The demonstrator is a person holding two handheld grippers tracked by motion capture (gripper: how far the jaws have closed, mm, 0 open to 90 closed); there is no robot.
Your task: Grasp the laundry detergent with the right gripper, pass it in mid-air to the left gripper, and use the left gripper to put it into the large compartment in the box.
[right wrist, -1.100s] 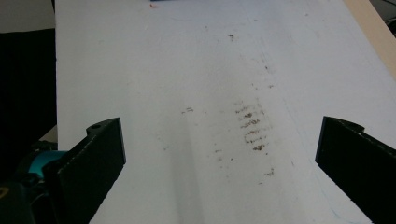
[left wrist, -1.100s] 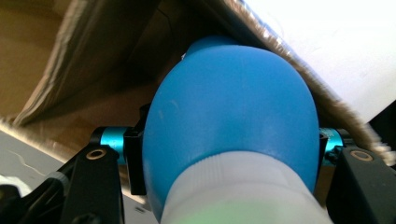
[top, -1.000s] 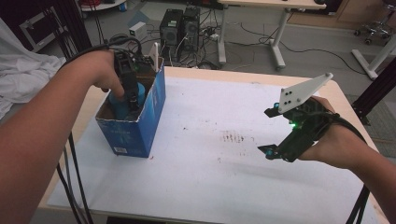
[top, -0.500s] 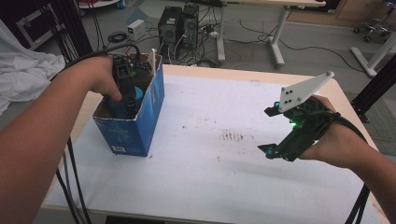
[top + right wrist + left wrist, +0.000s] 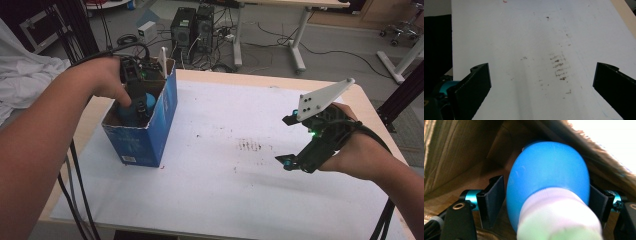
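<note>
Since the earlier frames both hands have kept their places, and the one change is at the left gripper (image 5: 136,107): its jaws have just been opening. That gripper points down into the blue cardboard box (image 5: 150,135) near the table's (image 5: 215,80) left edge. In the left gripper view a blue rounded object with a white neck (image 5: 549,187) sits between the jaws inside the box. A gap shows between it and the left pad, while the right pad lies just beside it, contact unclear. Brown cardboard walls surround the gripper on all sides. Well apart to the right, the right gripper (image 5: 295,161) hovers over the white table sheet (image 5: 524,37) with its jaws spread wide and nothing between them; faint brown smudges (image 5: 559,66) lie ahead of it.
</note>
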